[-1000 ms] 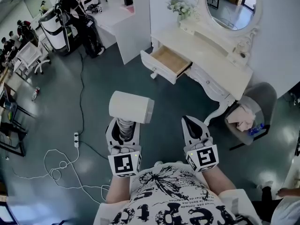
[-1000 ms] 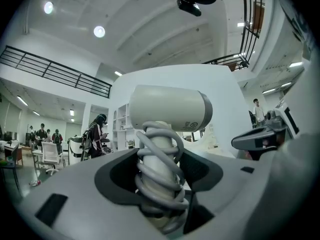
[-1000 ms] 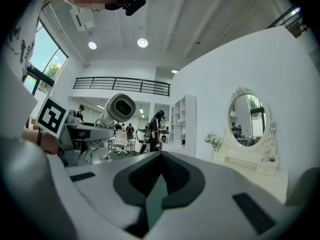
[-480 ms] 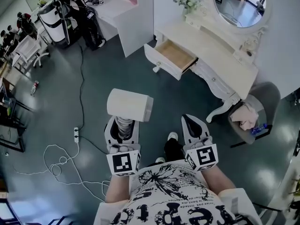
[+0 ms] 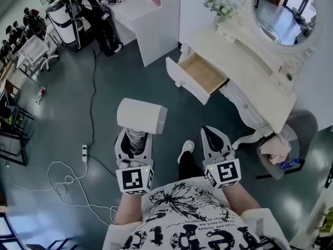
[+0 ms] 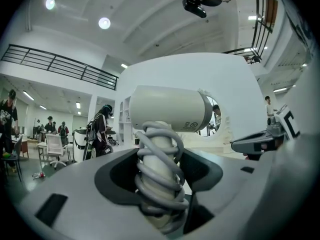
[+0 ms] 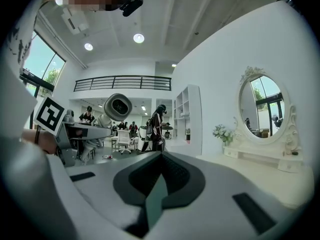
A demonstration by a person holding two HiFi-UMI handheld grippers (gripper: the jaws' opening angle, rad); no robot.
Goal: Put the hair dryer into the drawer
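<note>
The hair dryer is sitting clamped in the left gripper, well apart from the open, empty drawer at far right. The right gripper is idling, jaws together, holding nothing. Placement is pending.

Dark floor — white cable and power strip on it, dressing table, drawer open, flowers on top
</note>
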